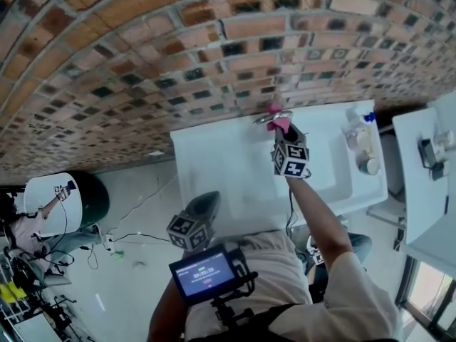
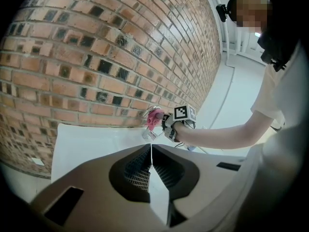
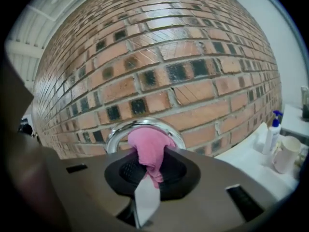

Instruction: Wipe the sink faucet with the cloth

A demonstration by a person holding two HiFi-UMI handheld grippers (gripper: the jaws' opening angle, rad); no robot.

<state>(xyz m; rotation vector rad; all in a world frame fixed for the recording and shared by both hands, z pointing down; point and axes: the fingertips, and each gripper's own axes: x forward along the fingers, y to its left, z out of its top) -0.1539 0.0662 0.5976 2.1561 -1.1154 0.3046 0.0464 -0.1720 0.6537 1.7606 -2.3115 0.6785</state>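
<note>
Under the brick wall sits the white counter; the left claw, jaws together and empty, hangs well back from it; the right claw grips the pink cloth against the chrome faucet.

Your cloth covers the top of the arch of the faucet, and the body of your right hand-held gripper hides its base. On the surface to the right, the label on the spray bottle is too small to read.
</note>
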